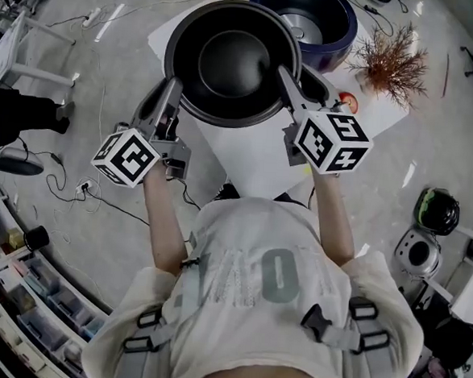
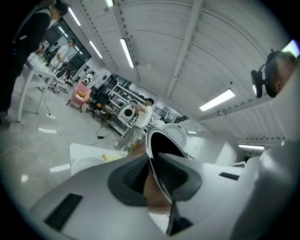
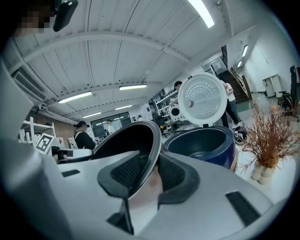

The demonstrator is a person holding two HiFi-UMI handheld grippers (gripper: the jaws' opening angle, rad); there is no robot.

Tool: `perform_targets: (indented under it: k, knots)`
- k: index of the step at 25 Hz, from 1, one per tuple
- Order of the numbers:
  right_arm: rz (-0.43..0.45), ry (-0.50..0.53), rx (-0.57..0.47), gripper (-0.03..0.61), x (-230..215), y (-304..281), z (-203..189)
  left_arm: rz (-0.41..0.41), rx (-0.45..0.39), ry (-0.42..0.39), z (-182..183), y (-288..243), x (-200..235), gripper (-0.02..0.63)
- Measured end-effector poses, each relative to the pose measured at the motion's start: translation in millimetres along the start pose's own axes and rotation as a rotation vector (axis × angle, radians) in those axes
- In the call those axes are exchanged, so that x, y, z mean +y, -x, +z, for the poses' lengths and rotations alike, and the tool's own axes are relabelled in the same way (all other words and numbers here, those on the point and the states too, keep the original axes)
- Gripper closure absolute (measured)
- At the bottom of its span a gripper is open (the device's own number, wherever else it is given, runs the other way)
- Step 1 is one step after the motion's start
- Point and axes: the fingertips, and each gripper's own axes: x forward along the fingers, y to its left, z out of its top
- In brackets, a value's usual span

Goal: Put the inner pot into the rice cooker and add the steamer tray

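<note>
Black inner pot [image 1: 231, 63], left gripper [image 1: 175, 83] clamped on one rim edge, right gripper [image 1: 283, 71] clamped opposite

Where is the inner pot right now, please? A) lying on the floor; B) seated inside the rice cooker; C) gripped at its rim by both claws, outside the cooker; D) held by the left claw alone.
C: the left claw and right claw each clamp the rim of the inner pot, while the rice cooker stands open beyond it.

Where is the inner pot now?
Head view, top centre: the inner pot, rim gripped by left gripper and right gripper, just short of the rice cooker.
</note>
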Motion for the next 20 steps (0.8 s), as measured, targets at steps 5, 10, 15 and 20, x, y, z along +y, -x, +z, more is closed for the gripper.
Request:
perform_targets:
  k: [5,10,15,20]
  knots:
    - [0.024,0.015,-0.083,0.454,5,-1,44,-0.045,-0.027,-0.108,44,-7,-31,0.541]
    - [0.029,0.081,-0.156,0.447,3,-4,92,-0.124,-0.077,-0.201,87,-27,-60,0.541]
    - [-0.034,0.139,-0.206,0.446,-16,-4,136,-0.188,-0.085,-0.314,111,-65,-83,0.54]
    - [-0.109,0.153,-0.23,0.448,-41,9,168,-0.257,-0.075,-0.354,122,-98,-112,0.54]
